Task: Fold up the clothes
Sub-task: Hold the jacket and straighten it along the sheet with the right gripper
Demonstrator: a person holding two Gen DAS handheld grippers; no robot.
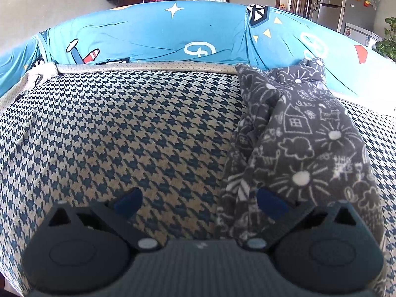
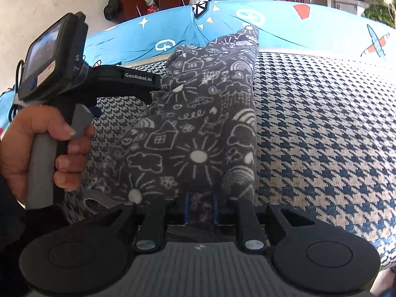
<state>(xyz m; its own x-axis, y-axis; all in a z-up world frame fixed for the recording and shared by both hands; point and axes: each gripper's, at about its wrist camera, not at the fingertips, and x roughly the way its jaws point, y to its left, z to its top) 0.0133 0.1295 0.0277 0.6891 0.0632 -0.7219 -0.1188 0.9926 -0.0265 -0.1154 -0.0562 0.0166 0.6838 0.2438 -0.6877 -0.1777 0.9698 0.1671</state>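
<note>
Right claw (image 2: pixel 201 211) nearly closed, pinching near end of grey doodle-print fleece garment (image 2: pixel 198 113), long axis stretching away toward blue cartoon-print sofa back (image 2: pixel 284 34); left claw (image 1: pixel 198 201) open, empty, just beside.

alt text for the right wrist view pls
The right gripper is shut on the near end of a dark grey garment printed with white doodles, which stretches away over a houndstooth cushion. At left, a hand holds the left gripper's handle; a blue patterned cover lies behind.
</note>
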